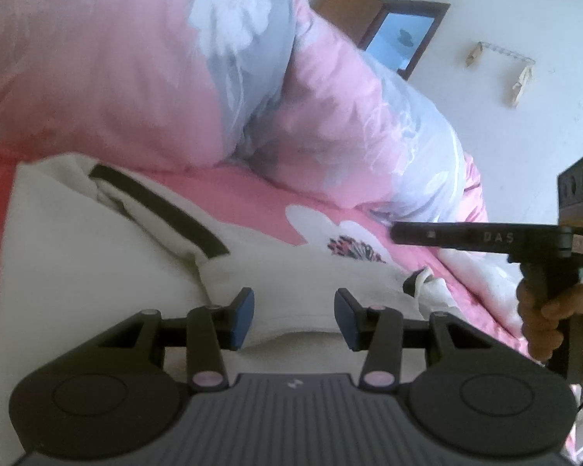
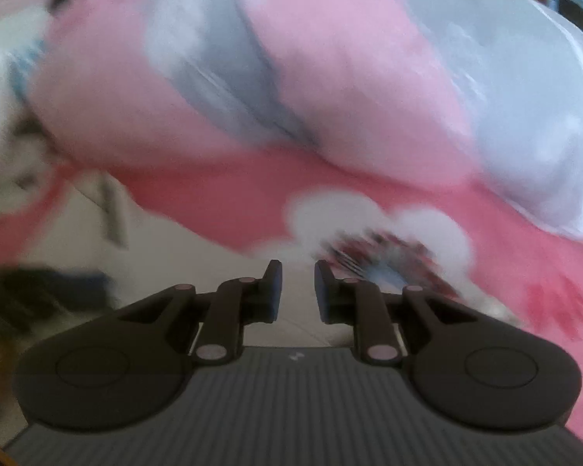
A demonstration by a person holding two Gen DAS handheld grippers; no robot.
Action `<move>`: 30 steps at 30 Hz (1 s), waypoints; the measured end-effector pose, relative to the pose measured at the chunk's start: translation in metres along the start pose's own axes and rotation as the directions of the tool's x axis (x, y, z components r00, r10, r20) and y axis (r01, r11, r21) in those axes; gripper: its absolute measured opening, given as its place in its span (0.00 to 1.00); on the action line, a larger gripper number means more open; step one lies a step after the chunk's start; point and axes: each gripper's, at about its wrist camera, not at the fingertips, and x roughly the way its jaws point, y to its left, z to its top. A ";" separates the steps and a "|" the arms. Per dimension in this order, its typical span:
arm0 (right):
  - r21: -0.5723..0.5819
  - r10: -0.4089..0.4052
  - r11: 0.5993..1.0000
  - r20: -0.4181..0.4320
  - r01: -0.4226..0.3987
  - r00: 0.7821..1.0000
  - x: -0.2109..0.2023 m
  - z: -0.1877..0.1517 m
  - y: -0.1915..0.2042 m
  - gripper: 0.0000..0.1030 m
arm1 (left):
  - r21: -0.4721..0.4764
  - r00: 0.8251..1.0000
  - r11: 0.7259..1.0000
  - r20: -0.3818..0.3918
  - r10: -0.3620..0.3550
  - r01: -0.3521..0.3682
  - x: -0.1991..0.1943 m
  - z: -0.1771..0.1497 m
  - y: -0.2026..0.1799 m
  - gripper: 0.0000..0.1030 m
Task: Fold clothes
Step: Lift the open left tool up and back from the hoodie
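Soft daylight, fisheye-bent edges — right wrist view motion-smeared.

A bed (image 1: 252, 198) in a pink flowered sheet carries a bunched pink, grey and white quilt (image 1: 144, 77), with a daylit white wall (image 1: 505, 7) and a dark wooden-framed opening (image 1: 404, 35) behind.

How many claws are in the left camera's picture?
2. The left claw is open over the cream garment; the right claw reaches in from the right edge.
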 end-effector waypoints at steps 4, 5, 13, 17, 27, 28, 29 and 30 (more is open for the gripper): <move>0.007 0.101 0.995 -0.089 -0.101 0.991 0.037 -0.022 0.016 0.15 | -0.022 1.000 1.000 -0.005 0.014 -0.015 0.001 0.001 0.004 0.44; 0.018 0.106 0.994 -0.123 -0.105 0.987 0.049 -0.035 0.017 0.15 | -0.029 1.000 0.999 -0.005 0.018 -0.018 0.001 0.001 0.005 0.43; 0.011 0.045 0.999 -0.071 -0.044 0.996 0.042 -0.044 0.031 0.16 | -0.063 0.997 0.996 0.018 0.071 -0.070 -0.003 0.029 -0.003 0.35; 0.073 0.077 0.995 -0.056 -0.073 0.995 0.042 -0.044 0.022 0.17 | -0.016 0.991 0.992 -0.049 0.125 -0.126 0.026 0.051 -0.011 0.35; 0.243 0.021 0.970 -0.048 -0.009 0.999 0.028 -0.054 -0.024 0.10 | -0.014 0.946 0.962 -0.188 0.265 -0.272 0.046 0.050 0.009 0.22; 0.260 0.017 0.966 -0.059 -0.001 0.998 0.021 -0.048 -0.025 0.11 | -0.005 0.944 0.960 -0.183 0.273 -0.279 0.040 0.052 0.004 0.37; 0.278 0.004 0.961 -0.049 0.010 0.999 0.011 -0.044 -0.026 0.11 | 0.018 0.942 0.957 -0.172 0.289 -0.290 0.031 0.054 -0.005 0.43; 0.282 -0.009 0.959 -0.023 0.015 1.000 -0.004 -0.042 -0.026 0.13 | 0.051 0.939 0.952 -0.154 0.306 -0.302 0.019 0.056 -0.015 0.47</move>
